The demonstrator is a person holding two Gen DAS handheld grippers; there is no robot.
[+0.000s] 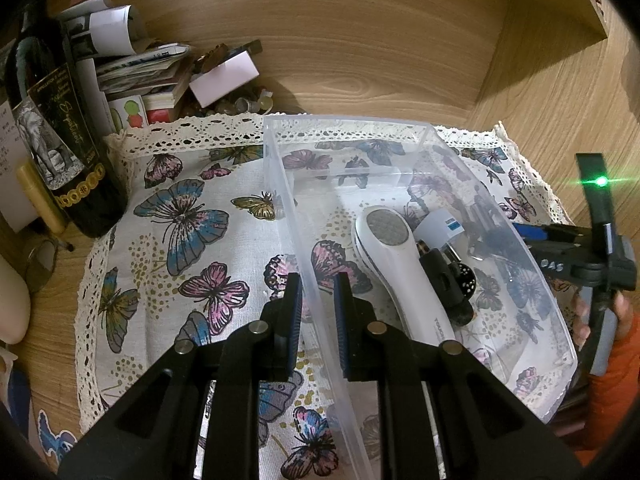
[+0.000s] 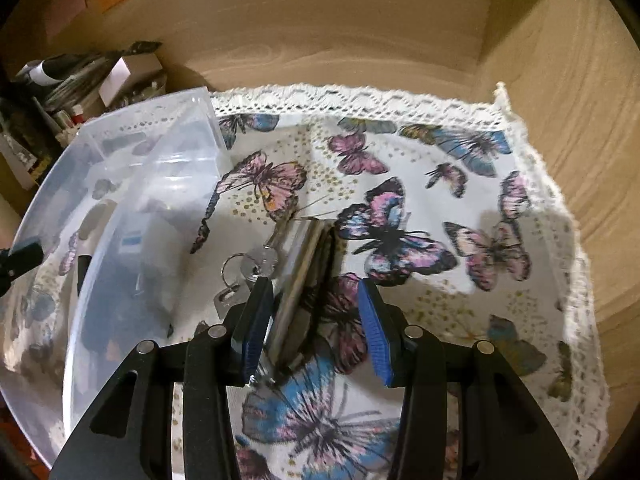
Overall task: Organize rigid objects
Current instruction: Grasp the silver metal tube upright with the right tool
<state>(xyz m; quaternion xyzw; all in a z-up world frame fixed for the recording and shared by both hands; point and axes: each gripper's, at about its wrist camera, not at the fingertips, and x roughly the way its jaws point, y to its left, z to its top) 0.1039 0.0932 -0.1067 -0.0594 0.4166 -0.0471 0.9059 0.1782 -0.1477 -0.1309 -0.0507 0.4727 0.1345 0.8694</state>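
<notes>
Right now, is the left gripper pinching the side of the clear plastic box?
Touching. The left wrist view shows the left gripper closed on the clear plastic box's side wall, one pad on each face, no gap showing.

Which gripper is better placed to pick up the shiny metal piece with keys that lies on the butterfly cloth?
The right gripper. Its open jaws already straddle the shiny metal piece with keys on the butterfly cloth. The left gripper is shut on the wall of the clear plastic box, probably steadying it.
</notes>
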